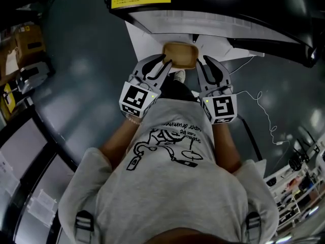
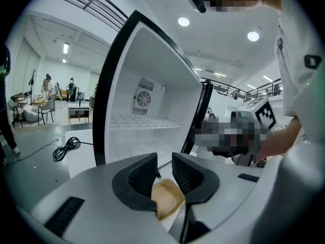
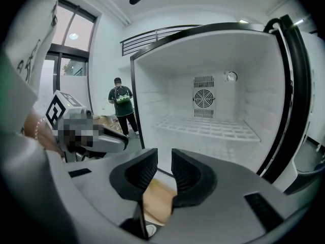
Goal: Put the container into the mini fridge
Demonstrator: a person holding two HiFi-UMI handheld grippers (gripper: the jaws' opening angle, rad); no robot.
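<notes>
A shallow tan container (image 1: 180, 55) sits at the mouth of the open mini fridge (image 1: 152, 32), on its white floor. My left gripper (image 1: 166, 63) flanks the container's left end and my right gripper (image 1: 201, 61) its right end. In the left gripper view the left gripper (image 2: 164, 169) shows a gap between its ribbed pads, with the container (image 2: 166, 200) just below them and not pressed. The right gripper (image 3: 164, 174) looks the same, its jaws slightly apart over the container (image 3: 157, 202). Both are open. Behind, the fridge interior (image 3: 213, 100) has a wire shelf (image 3: 208, 127) and a fan.
The fridge door (image 3: 292, 111) stands open at the right. A thin white cable (image 1: 261, 105) trails on the dark floor to the right. Cardboard boxes (image 1: 28, 42) stand at the left. A black cord (image 2: 66, 147) lies coiled, and a person (image 3: 122, 103) stands in the background.
</notes>
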